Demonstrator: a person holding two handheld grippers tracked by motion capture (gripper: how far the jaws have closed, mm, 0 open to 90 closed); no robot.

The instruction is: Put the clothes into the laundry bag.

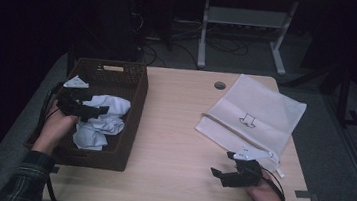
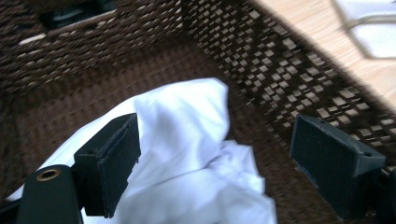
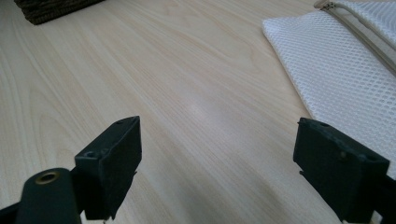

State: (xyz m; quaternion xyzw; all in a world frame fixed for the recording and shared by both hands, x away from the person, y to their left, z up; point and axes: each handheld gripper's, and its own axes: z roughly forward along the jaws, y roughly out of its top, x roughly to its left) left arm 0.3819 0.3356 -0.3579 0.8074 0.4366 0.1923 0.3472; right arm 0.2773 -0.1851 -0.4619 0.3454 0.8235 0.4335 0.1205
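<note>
L gripper [image 2: 212, 158] in wicker basket [image 1: 139, 96], jaws spread over crumpled white cloth [image 2: 187, 154], not pinching yet. Advice: drop onto a thick fold, close fully, lift clear of wall. R gripper [image 3: 217, 163] spread, empty, over table [image 3: 187, 84] beside mesh bag [image 3: 345, 79].

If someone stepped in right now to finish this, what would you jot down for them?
Left tongs: open, over the white cloth in the brown wicker basket, gripping nothing.
Right tongs: open, empty, over bare table beside the white mesh bag.
Done: nothing moved out yet; the cloth lies crumpled in the basket.
Left: probably grip the cloth, lift it out, and take it to the bag.
</note>
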